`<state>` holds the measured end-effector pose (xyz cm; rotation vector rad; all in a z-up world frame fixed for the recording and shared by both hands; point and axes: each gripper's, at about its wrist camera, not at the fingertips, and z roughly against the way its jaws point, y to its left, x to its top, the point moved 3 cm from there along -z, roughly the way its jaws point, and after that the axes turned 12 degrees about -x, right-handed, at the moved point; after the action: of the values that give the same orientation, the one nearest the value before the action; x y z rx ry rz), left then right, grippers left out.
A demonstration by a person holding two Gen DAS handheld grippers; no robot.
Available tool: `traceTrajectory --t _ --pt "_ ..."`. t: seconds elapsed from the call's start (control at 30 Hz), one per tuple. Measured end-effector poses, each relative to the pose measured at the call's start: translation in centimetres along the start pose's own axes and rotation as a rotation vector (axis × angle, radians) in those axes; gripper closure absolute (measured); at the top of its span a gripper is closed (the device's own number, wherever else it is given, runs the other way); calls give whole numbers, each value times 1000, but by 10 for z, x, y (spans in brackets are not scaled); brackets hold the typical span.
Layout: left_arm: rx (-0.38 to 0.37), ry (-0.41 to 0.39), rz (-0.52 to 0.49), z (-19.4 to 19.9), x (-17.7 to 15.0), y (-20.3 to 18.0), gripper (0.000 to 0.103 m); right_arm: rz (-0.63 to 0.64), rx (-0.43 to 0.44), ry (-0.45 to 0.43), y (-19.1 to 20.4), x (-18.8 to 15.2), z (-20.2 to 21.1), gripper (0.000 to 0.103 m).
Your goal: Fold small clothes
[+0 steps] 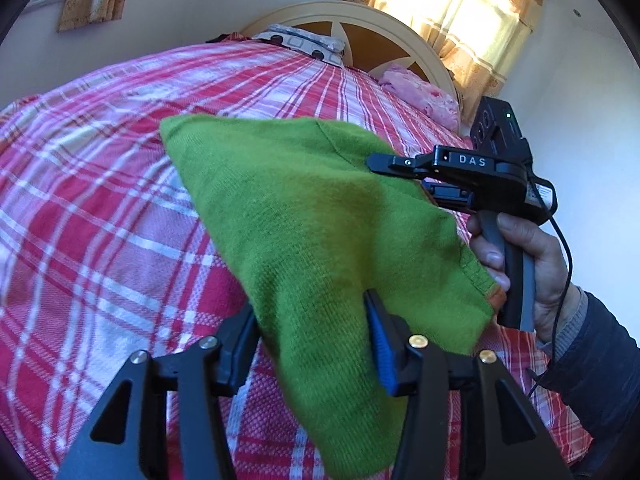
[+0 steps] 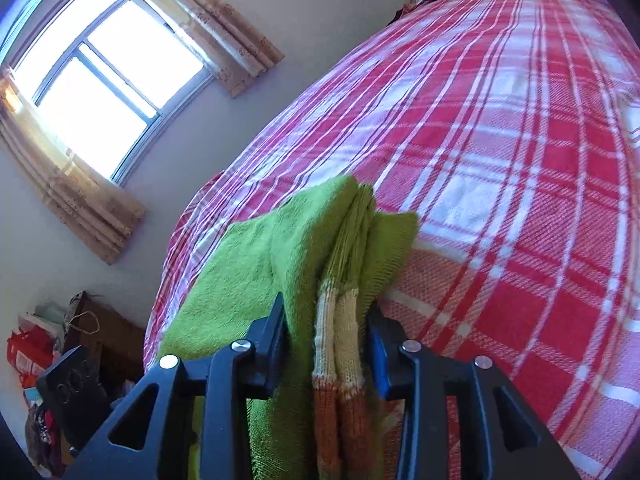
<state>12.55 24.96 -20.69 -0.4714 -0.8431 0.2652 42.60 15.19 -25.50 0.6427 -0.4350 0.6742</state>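
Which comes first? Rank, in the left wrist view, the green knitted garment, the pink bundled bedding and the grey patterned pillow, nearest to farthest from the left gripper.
1. The green knitted garment, clamped between the left gripper fingers.
2. The pink bundled bedding, far right, by the headboard.
3. The grey patterned pillow, at the head of the bed, centre; about as far as the bedding, too close to call.

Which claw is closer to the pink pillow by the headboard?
Right. In the left wrist view the right claw grips the sweater just below the pink pillow, while the left claw holds the sweater at the near end, farther from it.
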Motion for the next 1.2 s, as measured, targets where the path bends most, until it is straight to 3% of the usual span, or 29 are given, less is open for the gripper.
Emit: traceTrajectory --t 0.13,0.3,0.4,0.47,0.6,0.67,0.77,0.87,0.93,1.0,1.2 --pt "22 -46 -58 24 5 -11 39 58 -65 -86 6 -1 32 64" --pt "78 -137 -81 39 26 -8 20 172 -19 -190 43 -10 75 57" --pt "207 -111 -88 16 38 7 20 306 -11 -140 73 -34 70 57" --pt "279 -39 -83 -5 37 19 19 349 -31 -108 78 -49 63 57" --pt "318 -21 -66 -20 28 31 6 307 -186 17 46 -68 26 57" --pt "348 -32 -83 -21 28 34 0 281 -144 -6 37 -69 26 57" --pt "305 -30 2 -15 27 40 0 263 -156 -6 37 -71 31 57" --pt "335 -44 -46 5 21 22 0 256 -221 -43 41 -76 54 53" --pt "342 -65 -90 20 18 5 0 222 -214 -91 45 -80 76 48" --pt "329 -90 -123 35 14 -11 0 202 -233 -151 50 -85 98 37" --pt "243 -205 -182 83 11 -58 0 232 -323 -318 90 -108 159 33"
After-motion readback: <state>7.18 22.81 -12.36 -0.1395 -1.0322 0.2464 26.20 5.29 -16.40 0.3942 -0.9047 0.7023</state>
